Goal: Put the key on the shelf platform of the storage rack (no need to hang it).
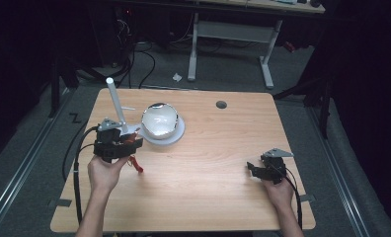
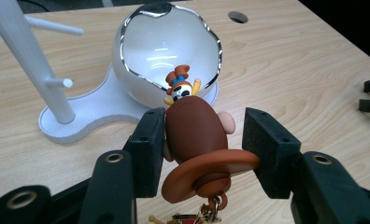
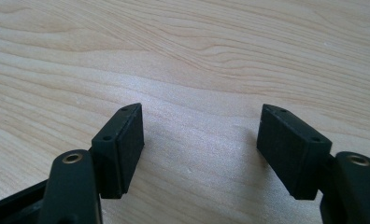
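My left gripper (image 1: 127, 141) is at the table's left, lifted off the wood and shut on a small toy figure with a brown cowboy hat (image 2: 192, 135). The hat's crown presses one pad and its brim the other. A keyring with red bits (image 1: 136, 165) dangles below it. Just beyond stands a white egg-shaped bowl with a silver rim (image 2: 167, 46) on a white base (image 2: 85, 116), which also carries a white post with pegs (image 2: 29, 56). My right gripper (image 3: 202, 149) rests open low over bare wood at the right front (image 1: 252, 169), with nothing between its pads.
A round cable hole (image 1: 221, 104) is cut in the tabletop at the back. The bowl (image 1: 159, 120) and post (image 1: 115, 103) stand at the back left. Another table's white legs and loose cables lie on the floor behind.
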